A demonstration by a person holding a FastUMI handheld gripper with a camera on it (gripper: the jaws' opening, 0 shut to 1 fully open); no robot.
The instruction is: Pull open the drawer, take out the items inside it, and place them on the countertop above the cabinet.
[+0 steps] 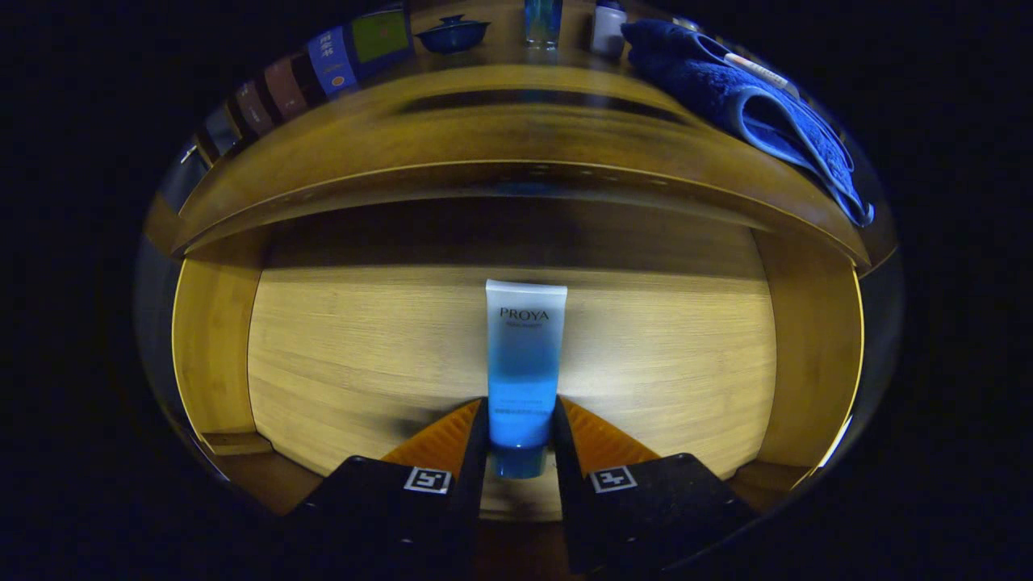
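Hand-held gripper [520, 428] clamps the tube [523, 363]; bare drawer [339, 347] floor on both sides.

The gripper camera looks forward and down along its fingers [484, 440], close above the open drawer [363, 347], countertop [500, 121] beyond.

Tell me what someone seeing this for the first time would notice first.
A blue and white tube lies in the open wooden drawer, its cap end clamped between the gripper fingers. Beyond it, on the countertop above, a blue towel hangs over the edge.
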